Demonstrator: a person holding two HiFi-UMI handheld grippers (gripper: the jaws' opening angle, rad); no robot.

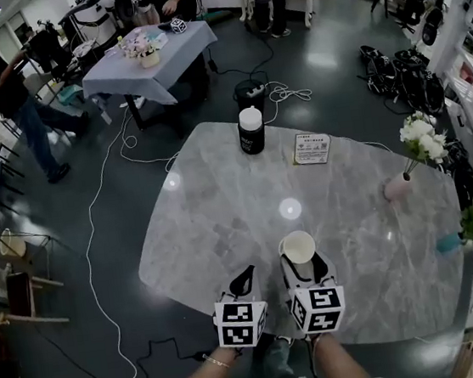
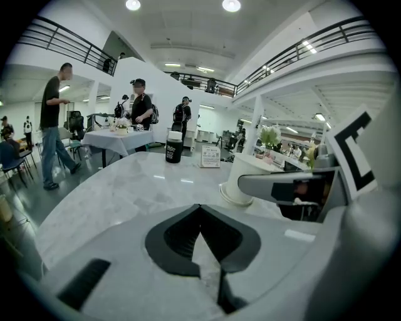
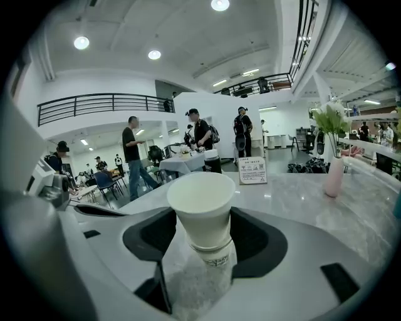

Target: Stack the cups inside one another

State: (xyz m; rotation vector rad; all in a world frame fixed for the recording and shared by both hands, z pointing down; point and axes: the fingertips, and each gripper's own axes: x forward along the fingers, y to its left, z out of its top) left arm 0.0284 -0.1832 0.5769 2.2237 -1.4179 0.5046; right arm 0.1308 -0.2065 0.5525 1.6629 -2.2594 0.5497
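- The right gripper (image 3: 202, 233) has its jaws pressed against the sides of a white cup (image 3: 202, 207), mouth up. A second rim rings the cup's base, and how the two fit is hard to make out.
- The left gripper (image 2: 200, 209) has its jaws meeting at the tips, holding nothing, just left of the cup.
- Both sit by the near edge of the table (image 1: 213, 204), with bare marble beyond.
- At the far side stand a black bottle (image 1: 251, 131) and a card (image 1: 311, 148). A pink vase (image 1: 397, 187) is to the right.
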